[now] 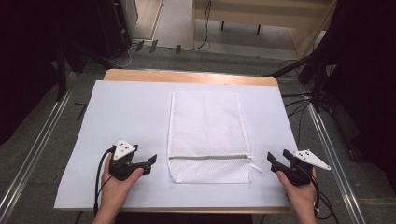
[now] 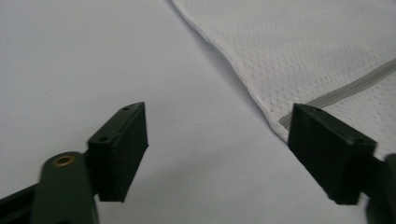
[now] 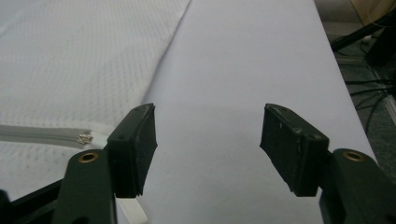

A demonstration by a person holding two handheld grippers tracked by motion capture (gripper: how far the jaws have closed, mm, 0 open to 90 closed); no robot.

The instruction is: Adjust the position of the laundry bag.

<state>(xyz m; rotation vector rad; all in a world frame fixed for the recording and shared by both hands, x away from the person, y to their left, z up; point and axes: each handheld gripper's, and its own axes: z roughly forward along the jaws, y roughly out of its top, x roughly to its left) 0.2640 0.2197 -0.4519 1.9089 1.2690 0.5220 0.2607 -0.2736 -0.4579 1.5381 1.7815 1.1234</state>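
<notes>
- high view: above near edge, looking forward-down over whole table (image 1: 187, 77)
- gripper views: low, close, angled inward; both share mesh laundry bag (image 2: 299, 42) zipper (image 3: 37, 134)

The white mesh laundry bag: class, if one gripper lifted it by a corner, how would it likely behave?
The mesh laundry bag lies flat and thin on the white sheet, so it would probably drape limply, not hold shape. It looks empty, so likely light. Pushed, its fine mesh may bunch or wrinkle rather than slide whole.
</notes>
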